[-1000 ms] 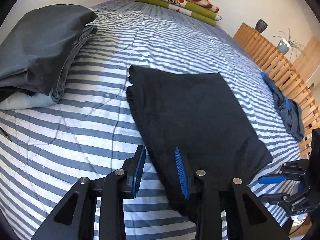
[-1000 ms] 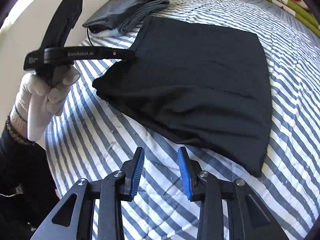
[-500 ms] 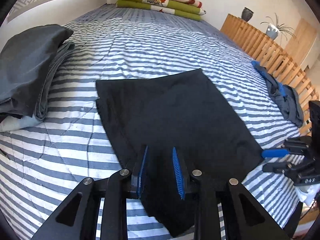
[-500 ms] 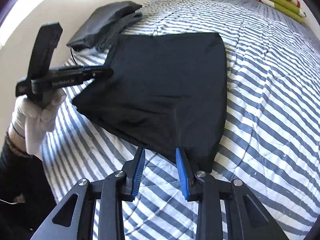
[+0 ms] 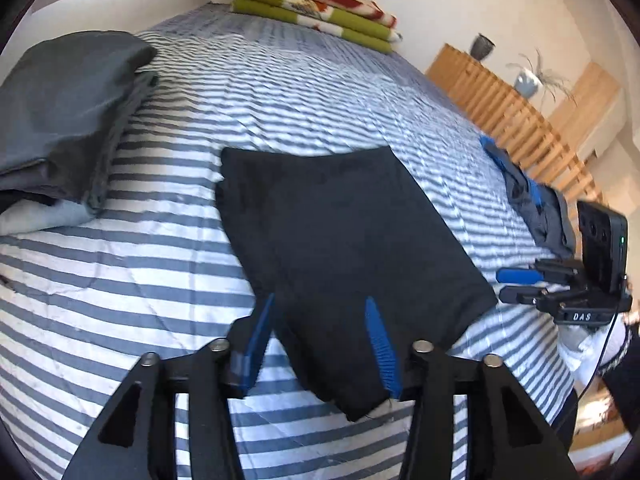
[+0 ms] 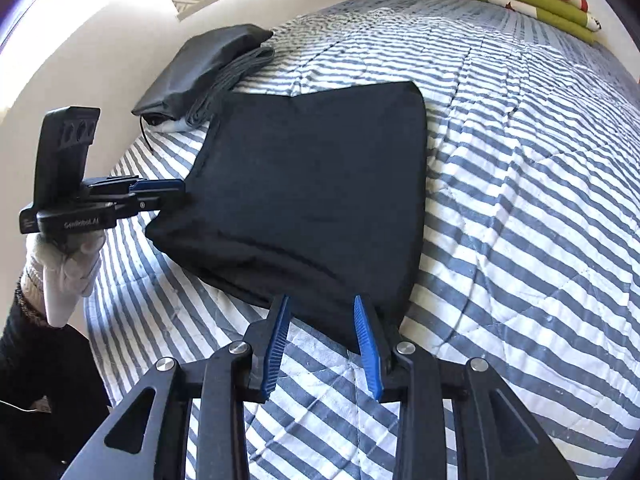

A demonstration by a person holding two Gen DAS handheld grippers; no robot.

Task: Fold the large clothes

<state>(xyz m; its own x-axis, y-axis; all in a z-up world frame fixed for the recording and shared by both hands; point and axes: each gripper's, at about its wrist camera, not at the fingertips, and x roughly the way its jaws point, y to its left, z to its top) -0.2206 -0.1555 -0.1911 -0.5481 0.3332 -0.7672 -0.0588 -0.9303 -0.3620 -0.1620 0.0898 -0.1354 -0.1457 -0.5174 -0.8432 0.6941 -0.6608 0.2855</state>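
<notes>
Striped bed [image 5: 304, 92]: black garment [image 5: 340, 232] lies folded ahead, long axis running away from me. Left gripper [image 5: 320, 344] opening astride its near corner; right gripper [image 6: 320, 340] part-open, unclamped, at the other.

You are looking across a bed [image 5: 280, 92] covered by a blue-and-white striped quilt [image 6: 520, 160], lit by bright daylight with soft shadows. White walls [image 5: 420, 0] enclose the room. At the far end of the bed lies a stack of folded green, red and white blankets [image 5: 320, 12]. Along one side you see a slatted wooden frame [image 5: 512, 120], with a dark vase [image 5: 483, 45] and a potted plant [image 5: 528, 80] on top, and light wooden panels [image 5: 588, 96] behind
</notes>
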